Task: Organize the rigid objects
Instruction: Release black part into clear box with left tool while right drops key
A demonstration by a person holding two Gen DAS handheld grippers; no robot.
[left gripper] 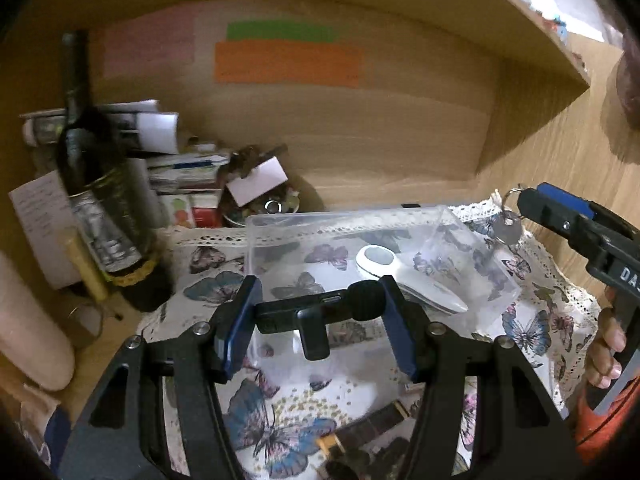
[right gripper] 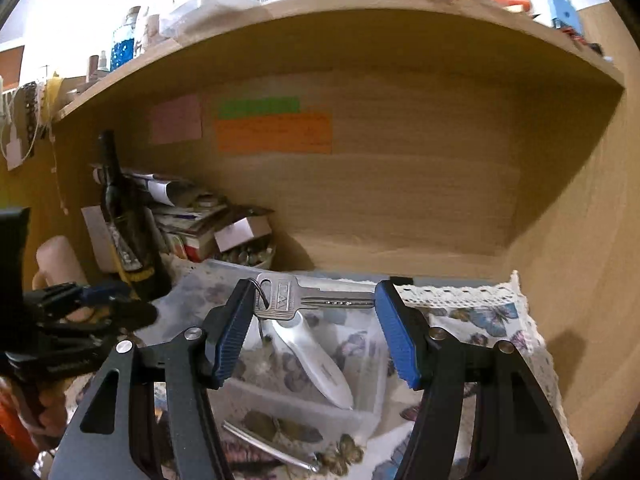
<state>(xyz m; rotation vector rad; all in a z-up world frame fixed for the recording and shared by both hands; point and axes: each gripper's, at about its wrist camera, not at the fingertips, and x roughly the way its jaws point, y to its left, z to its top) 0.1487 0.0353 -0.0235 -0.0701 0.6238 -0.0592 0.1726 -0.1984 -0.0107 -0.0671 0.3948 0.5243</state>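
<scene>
A: Item one, bin (left gripper: 460, 236): clear plastic, open top, standing on the butterfly cloth (left gripper: 280, 420) over the table; contents so far, one white handle-shaped gadget (left gripper: 404, 276) with a round window, lying flat on the bin floor; nothing else visible inside.

B: Item two, left gripper (left gripper: 318, 312): jaws clamped on a black mic (left gripper: 320, 312), a small bar with a foam head at its right end and a clip hanging below; held crosswise between the blue pads, above the near edge of the bin; not yet in.

A: Item three, right gripper (right gripper: 314, 330): jaws clamped end to end on a silver key (right gripper: 308, 300), bow against the left pad, tip against the right; a ring hangs from the bow; in the left view the key sits over the far right corner of the bin; also not yet in.

B: Progress, as a judgement: one object stowed; two in hand and poised over the bin, both awaiting release.

A: Remaining loose stock: a dark watch-like strap (left gripper: 372, 428) on the cloth near the left gripper; a metal tool (right gripper: 268, 446), thin and shiny, on the cloth in front of the bin; other small pieces beside them, too blurred to name.

B: Not for sorting, I'd judge: the bottle (left gripper: 92, 184), the paper stack (left gripper: 176, 168) and the bowl of coins (left gripper: 264, 204) at the back left.

A: Estimate: early to middle; drop two, fetch the rest.
</scene>
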